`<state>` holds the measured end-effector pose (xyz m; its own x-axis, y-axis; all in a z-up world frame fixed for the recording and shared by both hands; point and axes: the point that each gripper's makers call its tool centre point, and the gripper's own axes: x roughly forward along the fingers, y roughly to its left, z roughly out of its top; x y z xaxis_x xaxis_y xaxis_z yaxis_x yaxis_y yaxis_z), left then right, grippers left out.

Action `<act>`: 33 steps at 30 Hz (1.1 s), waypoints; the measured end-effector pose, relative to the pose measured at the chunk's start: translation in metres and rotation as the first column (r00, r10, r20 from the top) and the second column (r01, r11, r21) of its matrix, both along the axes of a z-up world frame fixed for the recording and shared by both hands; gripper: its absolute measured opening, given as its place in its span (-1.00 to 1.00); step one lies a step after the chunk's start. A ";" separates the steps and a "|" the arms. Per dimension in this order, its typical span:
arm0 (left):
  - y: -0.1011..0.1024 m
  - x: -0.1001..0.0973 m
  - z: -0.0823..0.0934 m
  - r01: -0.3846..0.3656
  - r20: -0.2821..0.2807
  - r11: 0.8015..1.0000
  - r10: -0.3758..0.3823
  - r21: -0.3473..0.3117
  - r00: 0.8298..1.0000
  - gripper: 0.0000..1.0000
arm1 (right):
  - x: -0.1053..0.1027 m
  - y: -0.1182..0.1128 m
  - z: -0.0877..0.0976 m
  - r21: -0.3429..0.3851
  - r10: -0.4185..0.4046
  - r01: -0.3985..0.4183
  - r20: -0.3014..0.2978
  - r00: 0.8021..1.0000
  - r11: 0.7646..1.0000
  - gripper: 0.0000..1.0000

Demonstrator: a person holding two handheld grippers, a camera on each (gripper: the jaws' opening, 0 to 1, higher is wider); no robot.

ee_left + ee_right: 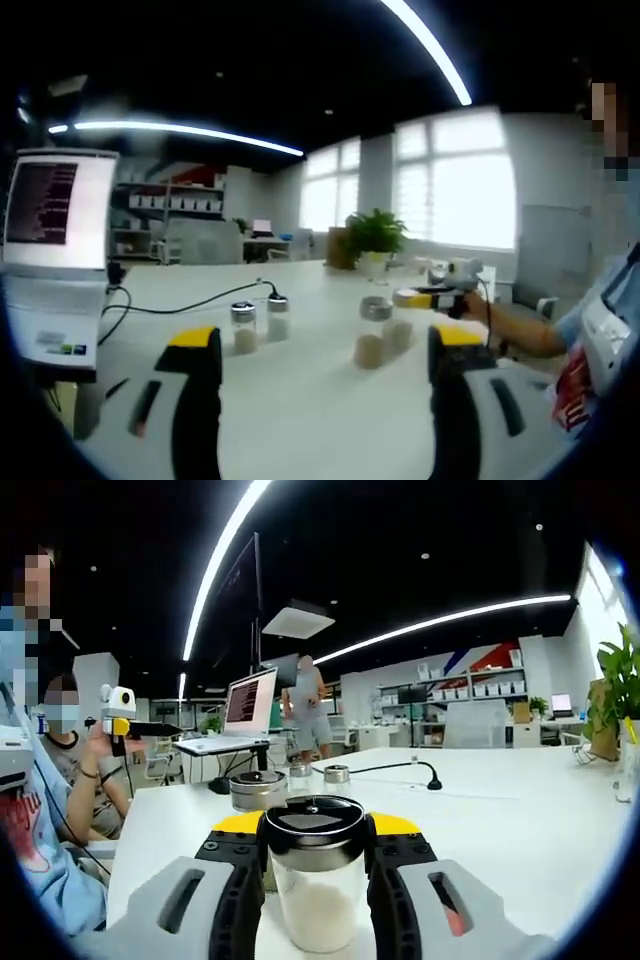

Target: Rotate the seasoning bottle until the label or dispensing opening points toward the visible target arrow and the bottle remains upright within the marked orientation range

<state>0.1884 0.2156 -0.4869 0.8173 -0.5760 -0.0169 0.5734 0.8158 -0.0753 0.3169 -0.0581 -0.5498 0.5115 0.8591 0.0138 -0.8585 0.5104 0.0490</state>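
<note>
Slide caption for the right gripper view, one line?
Right tool shut on an upright seasoning bottle over a white table, laptop behind.

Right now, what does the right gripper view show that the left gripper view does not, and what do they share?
Right gripper view alone: its tongs shut on a seasoning bottle with white powder, upright; a microphone stand; a standing person.

Left gripper view alone: open tongs holding nothing; a potted plant before bright windows.

Both: the white table, several shaker jars, a laptop and ceiling light strips.
</note>
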 end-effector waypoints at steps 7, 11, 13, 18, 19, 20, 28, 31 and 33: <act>-0.001 0.000 -0.001 0.000 -0.001 1.000 0.000 0.000 1.000 0.80 | 0.000 0.002 -0.001 0.011 0.097 -0.097 -0.016 0.995 0.995 -0.25; -0.001 0.001 -0.002 -0.001 -0.004 1.000 0.001 0.002 1.000 0.80 | -0.001 0.003 -0.001 0.018 0.147 -0.147 -0.017 0.989 0.989 -0.25; -0.001 0.000 -0.002 0.000 -0.004 1.000 0.000 0.001 1.000 0.80 | -0.001 0.004 -0.001 0.023 0.170 -0.170 -0.017 0.985 0.985 -0.25; -0.002 0.001 -0.002 -0.001 -0.004 1.000 0.001 0.003 1.000 0.80 | -0.001 0.005 -0.001 0.014 0.202 -0.202 -0.002 0.979 0.979 -0.26; -0.002 0.001 -0.003 0.000 -0.007 1.000 0.000 0.003 1.000 0.80 | -0.001 0.005 -0.001 0.016 0.215 -0.215 -0.004 0.977 0.977 -0.26; -0.002 0.001 -0.003 0.000 -0.009 1.000 0.000 0.004 1.000 0.80 | -0.002 0.005 -0.001 0.016 0.228 -0.228 -0.006 0.974 0.973 -0.26; 0.002 0.001 -0.002 -0.006 -0.006 1.000 0.006 0.001 1.000 0.80 | -0.003 0.007 -0.001 -0.001 0.322 -0.322 -0.001 0.947 0.947 -0.26; 0.002 0.002 -0.001 -0.007 -0.005 1.000 0.007 -0.001 1.000 0.80 | -0.003 0.007 -0.001 -0.003 0.348 -0.348 0.000 0.938 0.938 -0.26; 0.002 0.002 -0.002 -0.006 -0.008 1.000 0.006 0.001 1.000 0.80 | -0.004 0.007 -0.002 -0.007 0.357 -0.357 0.000 0.934 0.934 -0.26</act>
<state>0.1902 0.2177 -0.4888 0.8208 -0.5707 -0.0239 0.5675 0.8196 -0.0788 0.3133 -0.0511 -0.5513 0.1713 0.9852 0.0082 -0.9843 0.1708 0.0457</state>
